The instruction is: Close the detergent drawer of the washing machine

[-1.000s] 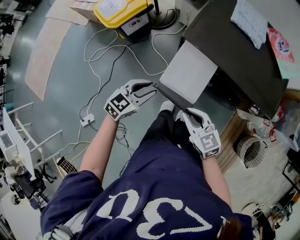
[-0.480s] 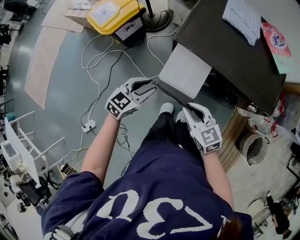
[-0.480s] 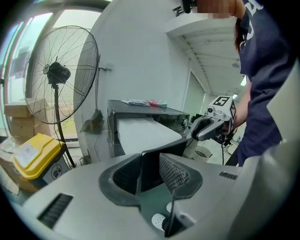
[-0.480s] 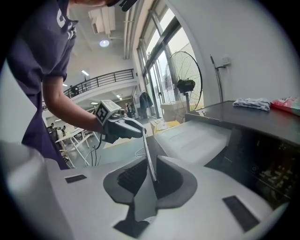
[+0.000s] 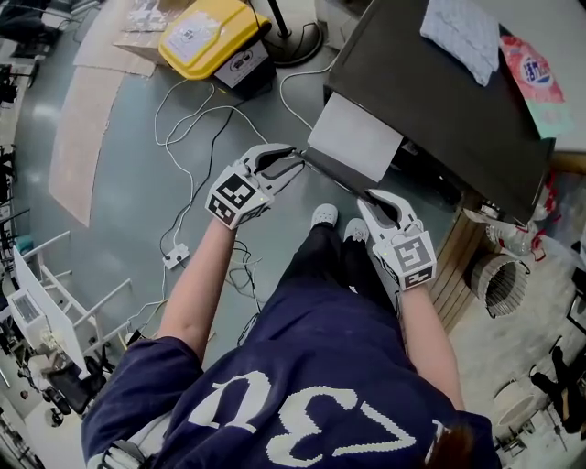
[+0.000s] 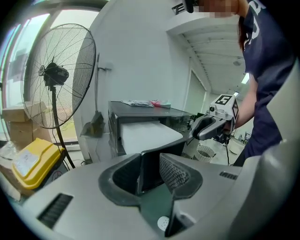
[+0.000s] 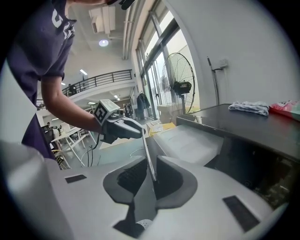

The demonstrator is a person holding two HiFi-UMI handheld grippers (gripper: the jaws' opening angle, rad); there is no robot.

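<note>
**Both grippers at the front of the pulled-out drawer**

Finds the pale grey, flat plastic detergent drawer (image 5: 355, 137) pulled well out of the black boxy washing machine (image 5: 439, 101), towards the person, with its thin dark front panel (image 5: 334, 176) nearest the body. Places the left gripper (image 5: 295, 160) at the left end of that panel and the right gripper (image 5: 375, 197) at the right end, both tilted down and forward.

In the left gripper view, shows widely spread jaws with the panel's edge upright between them, close by the left pad and clear of the ribbed right pad: no grip. In the right gripper view, shows a narrower gap, the jaws having just been opening, the thin panel edge between them and a dark slit on either side, so no squeeze there either.

On top of the machine, shows a crumpled pale cloth (image 5: 453, 27) and, just beside it, a pink printed packet (image 5: 531, 69). On the grey floor (image 5: 128, 174), left of the machine, picks out a yellow-lidded plastic box (image 5: 206, 32) and loose white cables (image 5: 192, 119). Below the drawer, catches a pair of white shoes (image 5: 323, 215). In the left gripper view, adds a tall black pedestal fan (image 6: 56, 75) beside the machine.
</note>
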